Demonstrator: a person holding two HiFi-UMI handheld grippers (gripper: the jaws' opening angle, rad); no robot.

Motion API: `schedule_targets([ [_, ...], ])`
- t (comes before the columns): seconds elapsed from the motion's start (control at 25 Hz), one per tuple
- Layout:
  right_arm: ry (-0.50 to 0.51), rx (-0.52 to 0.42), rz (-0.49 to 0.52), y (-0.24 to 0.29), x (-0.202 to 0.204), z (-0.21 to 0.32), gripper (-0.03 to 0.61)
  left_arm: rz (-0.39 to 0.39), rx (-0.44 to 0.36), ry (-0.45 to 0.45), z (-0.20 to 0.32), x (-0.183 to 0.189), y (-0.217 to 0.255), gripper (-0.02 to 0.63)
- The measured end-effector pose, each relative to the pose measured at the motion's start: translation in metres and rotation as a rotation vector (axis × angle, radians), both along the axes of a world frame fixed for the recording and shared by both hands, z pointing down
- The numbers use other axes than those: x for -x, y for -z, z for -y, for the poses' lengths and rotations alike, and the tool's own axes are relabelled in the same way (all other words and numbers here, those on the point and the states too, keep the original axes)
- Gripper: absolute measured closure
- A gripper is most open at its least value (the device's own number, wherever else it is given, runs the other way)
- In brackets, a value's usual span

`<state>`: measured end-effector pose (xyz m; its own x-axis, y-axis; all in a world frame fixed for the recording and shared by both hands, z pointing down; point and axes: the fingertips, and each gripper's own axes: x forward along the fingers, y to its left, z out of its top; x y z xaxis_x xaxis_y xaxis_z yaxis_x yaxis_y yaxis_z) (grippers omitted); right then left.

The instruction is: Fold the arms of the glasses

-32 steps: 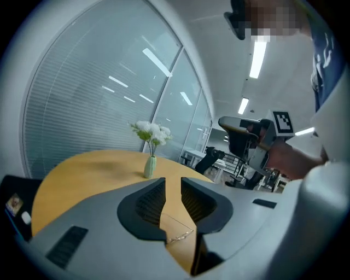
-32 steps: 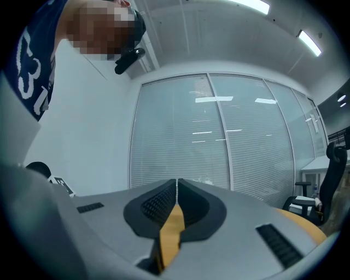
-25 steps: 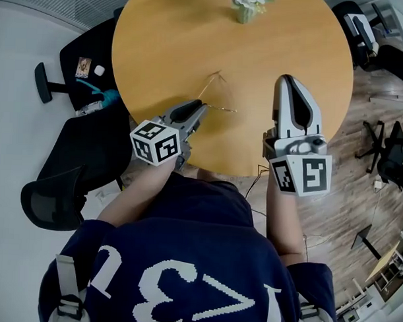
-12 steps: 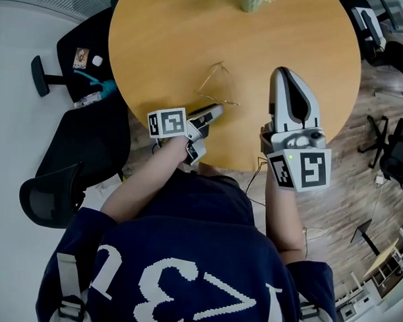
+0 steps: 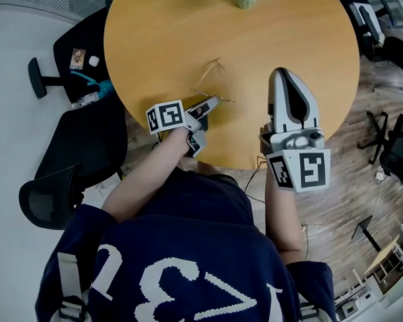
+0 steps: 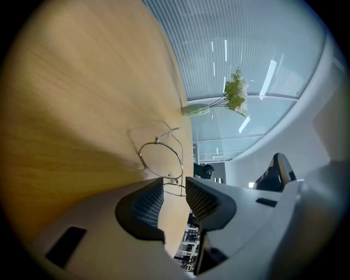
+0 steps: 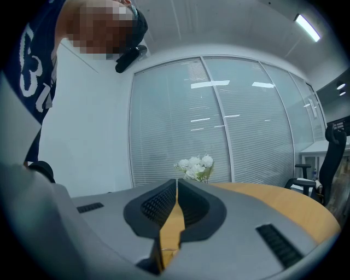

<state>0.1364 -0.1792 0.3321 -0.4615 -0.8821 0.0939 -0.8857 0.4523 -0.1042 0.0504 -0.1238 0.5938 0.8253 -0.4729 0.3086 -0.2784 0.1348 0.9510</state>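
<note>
Opening left hand-held gripper [image 6: 174, 185], glasses [image 6: 161, 159] arm between its jaws; right hand-held gripper [image 7: 176, 187] closed, empty; shirt lettering [image 5: 183, 298] unclear.

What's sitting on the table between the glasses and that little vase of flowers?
Nothing. In the head view, only bare wooden table separates the glasses from the vase.

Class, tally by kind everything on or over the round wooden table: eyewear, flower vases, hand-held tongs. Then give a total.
Glasses: 1
Vase of flowers: 1
Tongs: 2, the left tongs, jaws opening with a glasses arm between their tips, and the right tongs
Total: 4
</note>
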Motion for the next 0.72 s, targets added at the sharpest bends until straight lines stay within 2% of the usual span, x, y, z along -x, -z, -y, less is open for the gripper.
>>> schedule_targets([
  [0.08, 0.000, 0.001, 0.000, -0.001, 0.001, 0.000, 0.548, 0.008, 0.003, 0.004, 0.002, 0.002, -0.003, 0.489],
  [0.28, 0.004, 0.004, -0.001, -0.003, 0.003, 0.002, 0.548, -0.019, -0.025, 0.027, 0.008, 0.004, 0.003, 0.583],
  [0.52, 0.016, 0.004, -0.003, -0.002, 0.003, 0.004, 0.548, -0.067, -0.060, 0.054, 0.015, 0.008, 0.018, 0.594],
  [0.72, 0.046, 0.024, -0.009, -0.003, -0.001, 0.006, 0.548, -0.112, -0.121, 0.033, 0.017, 0.009, 0.043, 0.595],
])
